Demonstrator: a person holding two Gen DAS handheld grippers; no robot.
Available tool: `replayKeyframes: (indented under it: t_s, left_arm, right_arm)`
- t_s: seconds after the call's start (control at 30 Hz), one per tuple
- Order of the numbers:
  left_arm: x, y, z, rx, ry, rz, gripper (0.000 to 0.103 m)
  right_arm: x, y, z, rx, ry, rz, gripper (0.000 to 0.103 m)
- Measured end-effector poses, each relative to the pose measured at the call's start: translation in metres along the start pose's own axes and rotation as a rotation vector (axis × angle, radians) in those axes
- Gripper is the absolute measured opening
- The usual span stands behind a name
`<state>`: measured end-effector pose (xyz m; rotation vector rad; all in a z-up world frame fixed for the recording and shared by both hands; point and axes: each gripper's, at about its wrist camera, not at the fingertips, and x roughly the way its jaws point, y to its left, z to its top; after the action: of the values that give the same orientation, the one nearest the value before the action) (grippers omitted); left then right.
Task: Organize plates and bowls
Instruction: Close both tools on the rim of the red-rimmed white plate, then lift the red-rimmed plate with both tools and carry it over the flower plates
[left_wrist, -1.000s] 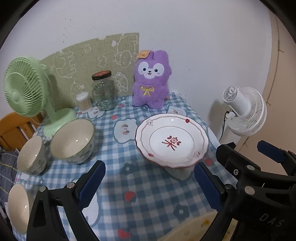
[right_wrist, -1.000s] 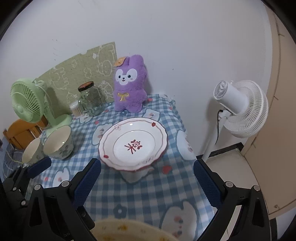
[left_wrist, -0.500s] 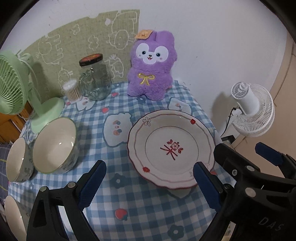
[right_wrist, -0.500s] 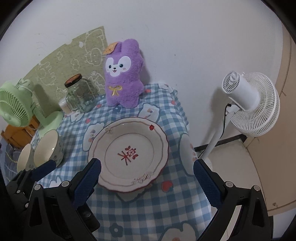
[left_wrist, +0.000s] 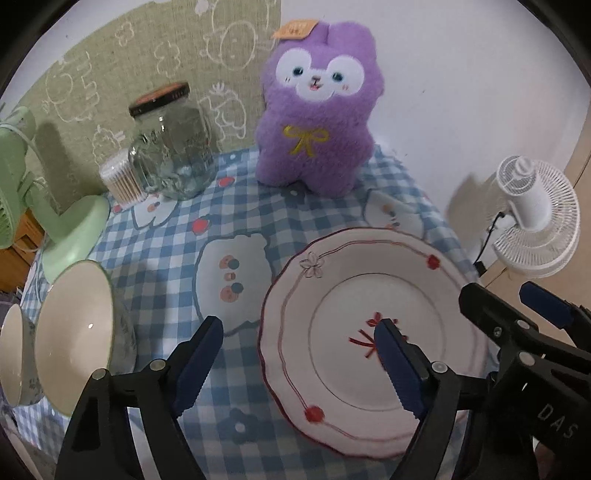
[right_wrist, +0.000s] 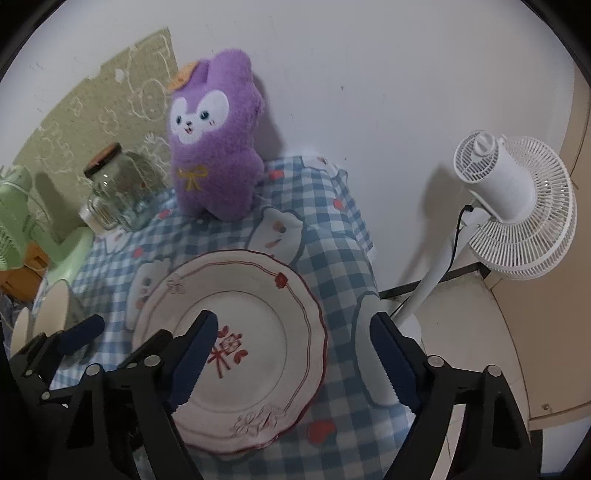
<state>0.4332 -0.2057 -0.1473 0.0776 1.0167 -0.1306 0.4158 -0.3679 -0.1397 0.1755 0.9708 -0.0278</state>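
A white plate (left_wrist: 373, 306) with a red scalloped rim and a red motif lies on the checked tablecloth (left_wrist: 177, 236). My left gripper (left_wrist: 297, 360) hangs just above the plate's left rim, one finger outside it and one over the motif, with its jaws closing. My right gripper (right_wrist: 291, 362) straddles the right rim of the plate (right_wrist: 258, 314) the same way, its jaws closing too. Neither pair of pads touches the plate. Two cream bowls (left_wrist: 74, 332) (left_wrist: 14, 350) stand side by side at the left.
At the back stand a purple plush toy (left_wrist: 314, 122), a glass jar (left_wrist: 173, 147), a tub of cotton swabs (left_wrist: 120, 181) and a green desk fan (left_wrist: 70, 236). A white floor fan (right_wrist: 513, 206) stands past the table's right edge.
Both grippers have moved forward and down towards the plate, which now fills more of each view. Both pairs of jaws have narrowed.
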Motion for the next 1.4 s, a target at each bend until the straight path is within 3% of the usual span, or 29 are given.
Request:
replayKeyframes:
  t_s: [0.37,0.77,1.2,1.4]
  left_arm:
    - [0.032,0.012,-0.005,-0.013,0.113,-0.041,0.066]
    - [0.043,0.008,-0.002,-0.033,0.13,-0.095,0.053]
    - [0.043,0.007,-0.003,-0.012,0.125,-0.08,0.052]
    - [0.038,0.013,-0.006,-0.012,0.122,-0.078,0.039]
  right_arm:
    - [0.041,0.007,-0.003,-0.04,0.101,0.003,0.069]
    - [0.058,0.002,-0.005,-0.055,0.17,-0.036,0.044]
    - [0.057,0.002,-0.005,-0.054,0.174,-0.046,0.043]
    - [0.055,0.0,-0.005,-0.045,0.189,-0.049,0.042]
